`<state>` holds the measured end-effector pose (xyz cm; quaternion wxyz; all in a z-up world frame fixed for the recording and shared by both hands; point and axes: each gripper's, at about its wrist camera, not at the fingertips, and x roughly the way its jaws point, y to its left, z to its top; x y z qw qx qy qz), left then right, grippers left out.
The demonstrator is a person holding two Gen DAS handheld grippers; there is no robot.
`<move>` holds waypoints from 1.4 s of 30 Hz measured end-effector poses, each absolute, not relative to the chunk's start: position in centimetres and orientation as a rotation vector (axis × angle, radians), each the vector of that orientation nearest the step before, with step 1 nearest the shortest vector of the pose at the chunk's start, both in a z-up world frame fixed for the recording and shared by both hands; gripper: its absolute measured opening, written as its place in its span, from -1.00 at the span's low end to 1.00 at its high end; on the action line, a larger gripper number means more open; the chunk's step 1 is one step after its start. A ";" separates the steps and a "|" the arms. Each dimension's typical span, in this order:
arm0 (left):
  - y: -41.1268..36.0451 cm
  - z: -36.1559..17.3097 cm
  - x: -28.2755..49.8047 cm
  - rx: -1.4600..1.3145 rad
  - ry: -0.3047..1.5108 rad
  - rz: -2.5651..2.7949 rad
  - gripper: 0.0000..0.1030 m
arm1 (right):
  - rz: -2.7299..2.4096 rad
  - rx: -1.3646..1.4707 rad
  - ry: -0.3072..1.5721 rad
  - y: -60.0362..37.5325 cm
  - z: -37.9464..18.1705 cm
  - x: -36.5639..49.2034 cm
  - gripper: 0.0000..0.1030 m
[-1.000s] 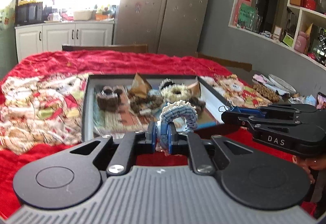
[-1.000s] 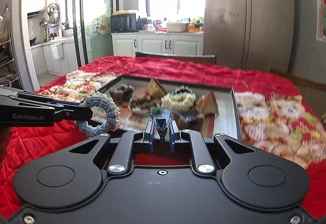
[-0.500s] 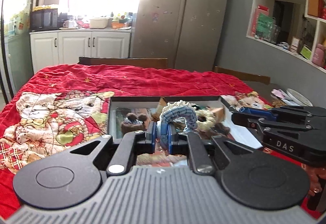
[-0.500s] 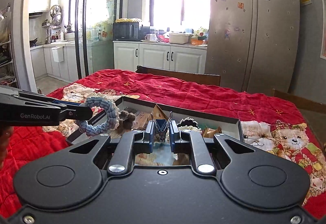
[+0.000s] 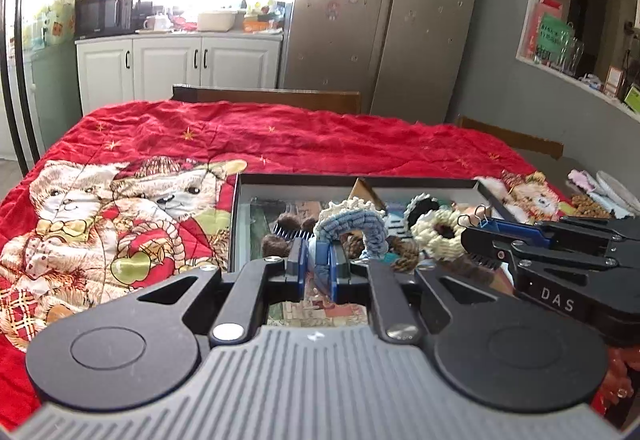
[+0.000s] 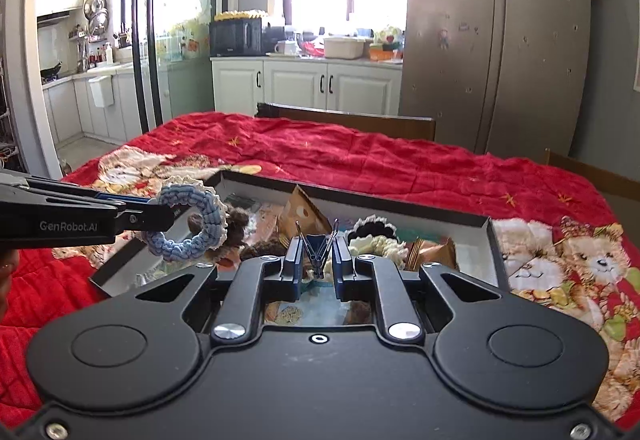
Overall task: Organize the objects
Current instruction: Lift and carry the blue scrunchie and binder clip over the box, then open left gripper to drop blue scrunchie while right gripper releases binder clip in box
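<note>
Left wrist view: left gripper clenched on a blue crocheted ring, held above the near edge of the open tray on the red-covered bench. Only a small part of the ring sits between the pads; soft yarn could slip out or snag on the tray's pile of scrunchies. Right gripper close alongside, collision risk.

Right wrist view: right gripper clamped on a small binder clip, over the tray. Thin wire handles, narrow hold; clip could twist or drop into the clutter. Left gripper and ring hang over the tray's left corner, near the bench.
</note>
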<state>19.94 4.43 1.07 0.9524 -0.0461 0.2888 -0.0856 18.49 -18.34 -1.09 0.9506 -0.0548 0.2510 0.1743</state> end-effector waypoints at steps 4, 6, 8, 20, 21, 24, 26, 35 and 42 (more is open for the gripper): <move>4.1 0.2 20.8 -0.078 0.616 -0.171 -0.73 | 0.351 -0.118 0.535 -17.9 -2.3 19.4 -0.73; 4.1 -0.2 21.2 -0.076 0.629 -0.168 -0.73 | 0.352 -0.121 0.546 -17.9 -2.8 19.8 -0.73; 4.1 -0.6 21.6 -0.072 0.647 -0.160 -0.73 | 0.351 -0.122 0.557 -18.0 -3.2 20.0 -0.73; 4.1 -2.1 22.8 -0.060 0.712 -0.143 -0.72 | 0.370 -0.146 0.610 -17.3 -4.9 20.7 -0.74; 4.1 -2.1 22.9 -0.057 0.715 -0.143 -0.72 | 0.371 -0.150 0.615 -17.2 -5.0 20.7 -0.74; 4.0 -2.4 23.0 -0.054 0.721 -0.140 -0.72 | 0.373 -0.161 0.630 -17.0 -5.3 20.9 -0.74; 3.9 -2.5 23.1 -0.051 0.724 -0.136 -0.71 | 0.372 -0.165 0.636 -17.0 -5.6 21.0 -0.74; 3.8 -2.9 23.3 -0.027 0.733 -0.126 -0.64 | 0.376 -0.177 0.656 -16.8 -6.2 21.4 -0.74; 3.8 -2.9 23.3 -0.026 0.732 -0.125 -0.42 | 0.376 -0.177 0.656 -16.7 -6.3 21.4 -0.74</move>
